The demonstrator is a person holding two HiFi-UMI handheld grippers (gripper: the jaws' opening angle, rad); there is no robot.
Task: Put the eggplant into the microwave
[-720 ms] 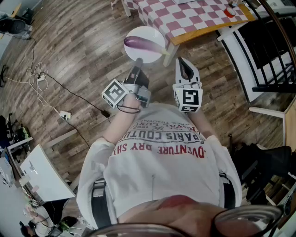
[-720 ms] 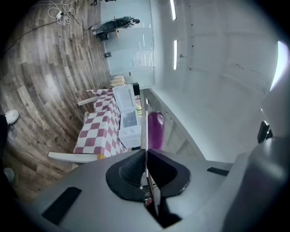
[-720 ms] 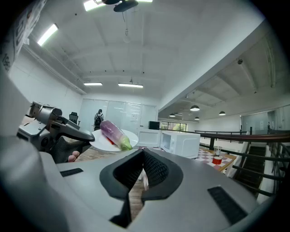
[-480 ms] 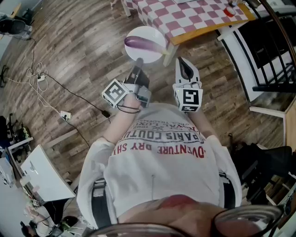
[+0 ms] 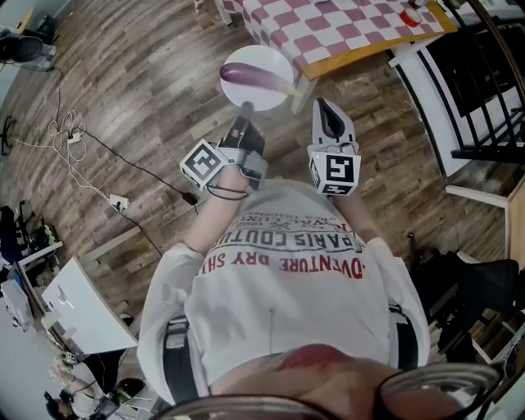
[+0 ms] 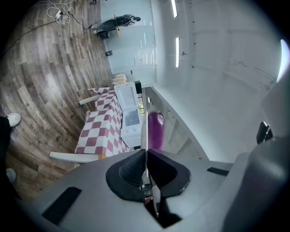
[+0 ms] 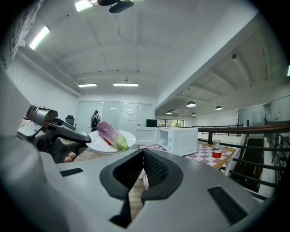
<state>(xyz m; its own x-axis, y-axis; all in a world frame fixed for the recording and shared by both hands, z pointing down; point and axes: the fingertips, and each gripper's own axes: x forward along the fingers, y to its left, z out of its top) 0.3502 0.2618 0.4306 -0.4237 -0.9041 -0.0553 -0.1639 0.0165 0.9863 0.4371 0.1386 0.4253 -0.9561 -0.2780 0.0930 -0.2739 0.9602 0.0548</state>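
A purple eggplant [image 5: 248,76] with a green stem end lies on a white plate [image 5: 271,97] held out above the wooden floor. My left gripper [image 5: 245,112] is shut on the plate's near rim. In the left gripper view the plate [image 6: 143,129] shows edge-on between the pads, with the eggplant [image 6: 155,130] on its right. My right gripper [image 5: 325,109] is shut on nothing, to the right of the plate. In the right gripper view the eggplant [image 7: 110,133] and plate [image 7: 126,142] hang at the left, and the white microwave [image 7: 179,140] stands on the checkered table [image 7: 206,154] ahead.
The red-and-white checkered table [image 5: 328,29] lies just beyond the plate, with a red cup [image 5: 413,16] at its right end. A second white appliance [image 7: 146,136] stands left of the microwave. A black railing [image 5: 492,82] runs on the right. Cables [image 5: 66,131] trail over the floor at left.
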